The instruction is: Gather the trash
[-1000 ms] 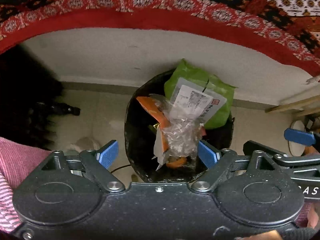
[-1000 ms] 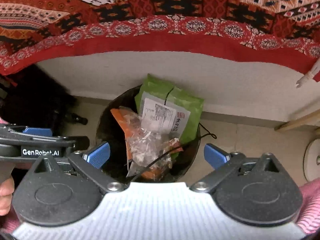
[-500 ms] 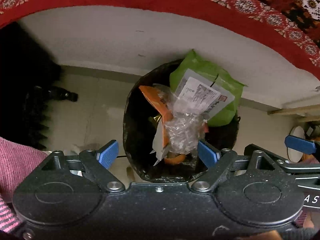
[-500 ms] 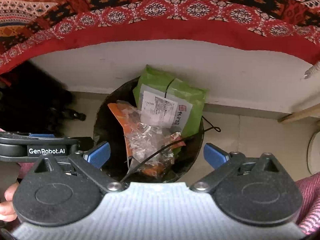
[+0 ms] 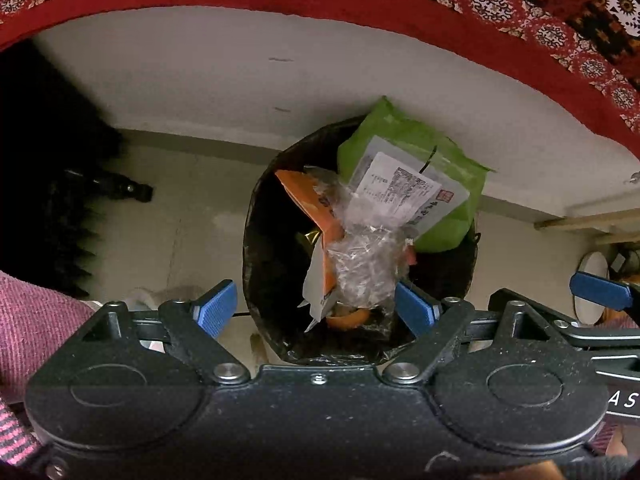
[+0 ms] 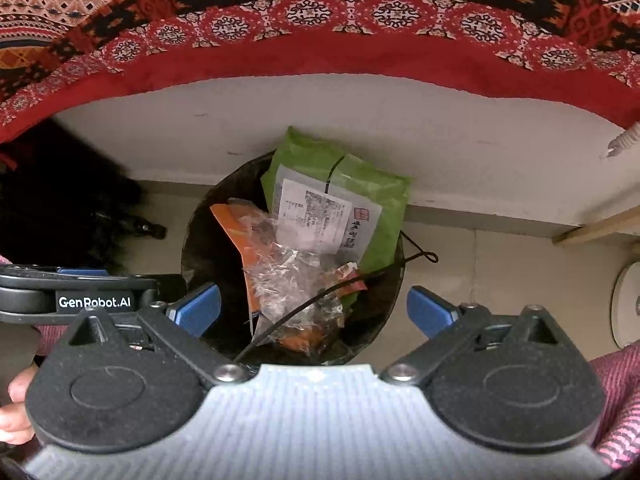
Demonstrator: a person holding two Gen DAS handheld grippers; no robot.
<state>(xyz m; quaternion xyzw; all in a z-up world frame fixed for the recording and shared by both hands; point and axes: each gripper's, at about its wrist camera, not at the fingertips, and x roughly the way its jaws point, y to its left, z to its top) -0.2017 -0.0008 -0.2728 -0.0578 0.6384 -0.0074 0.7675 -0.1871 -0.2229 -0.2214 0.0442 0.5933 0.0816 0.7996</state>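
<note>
Both sets of fingers gape wide and empty, left gripper (image 5: 316, 310) and right gripper (image 6: 314, 310), above the bin (image 6: 200, 240).

A black bin (image 6: 192, 248) is showing a green packet (image 6: 380, 196) with a white label (image 6: 320, 216) and an orange wrapper (image 6: 236, 232). Above, a red cloth (image 6: 320, 12) is displaying black, white and orange geometric patterning, and pink striped sleeves (image 5: 36, 320) are edging both views

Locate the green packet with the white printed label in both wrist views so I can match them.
Left wrist: green packet sits right of centre, sticking out over the black bin's far rim.
Right wrist: green packet sits at centre, just above the middle, at the same far rim.
Shared landmark: the orange wrapper to the packet's left.
</note>
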